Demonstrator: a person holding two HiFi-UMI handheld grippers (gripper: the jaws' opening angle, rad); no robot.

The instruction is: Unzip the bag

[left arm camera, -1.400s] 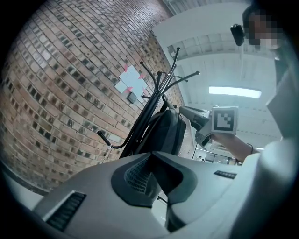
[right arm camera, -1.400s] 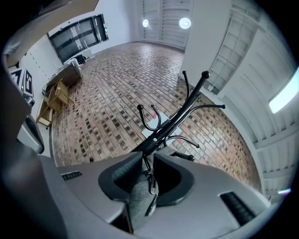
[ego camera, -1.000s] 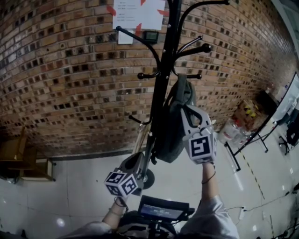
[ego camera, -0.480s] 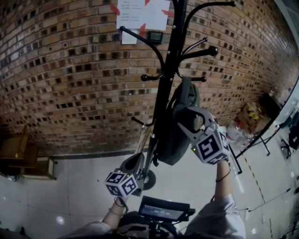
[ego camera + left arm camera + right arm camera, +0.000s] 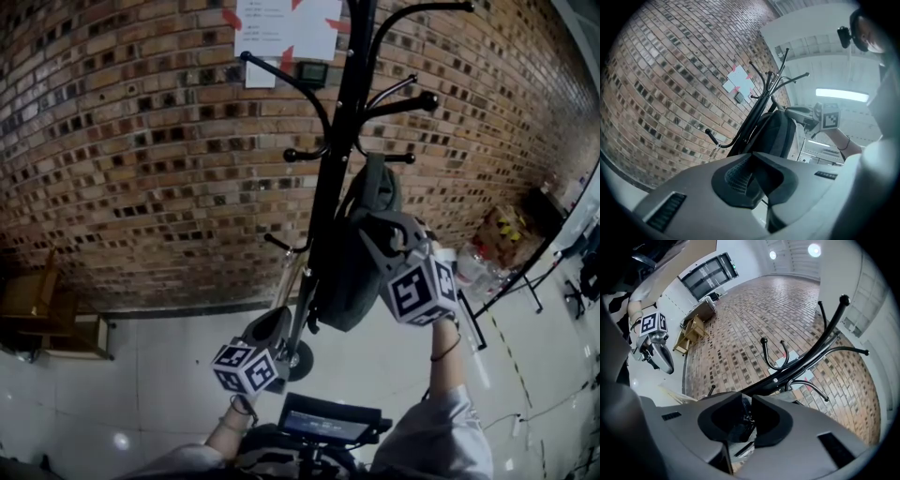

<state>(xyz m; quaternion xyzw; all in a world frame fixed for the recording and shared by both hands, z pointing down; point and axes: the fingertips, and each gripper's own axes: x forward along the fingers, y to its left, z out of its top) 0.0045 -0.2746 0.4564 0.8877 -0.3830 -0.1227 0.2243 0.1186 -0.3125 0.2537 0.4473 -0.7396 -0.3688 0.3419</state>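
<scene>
The dark grey backpack is hung from a hook of the black coat rack, and the right claw is set against its upper front edge. That claw's jaws have just been closing and are seen a little apart. Dark fabric and a small metal piece, apparently the zipper pull, lie in the gap, though no firm pinch can be made out. The rack's pole is found just left of this claw, curved hooks above it, and open floor to its right. The left claw is held lower, its jaws closed together on nothing, just beside the pole's lower part and apart from the backpack. A brick wall is faced beyond both claws.
</scene>
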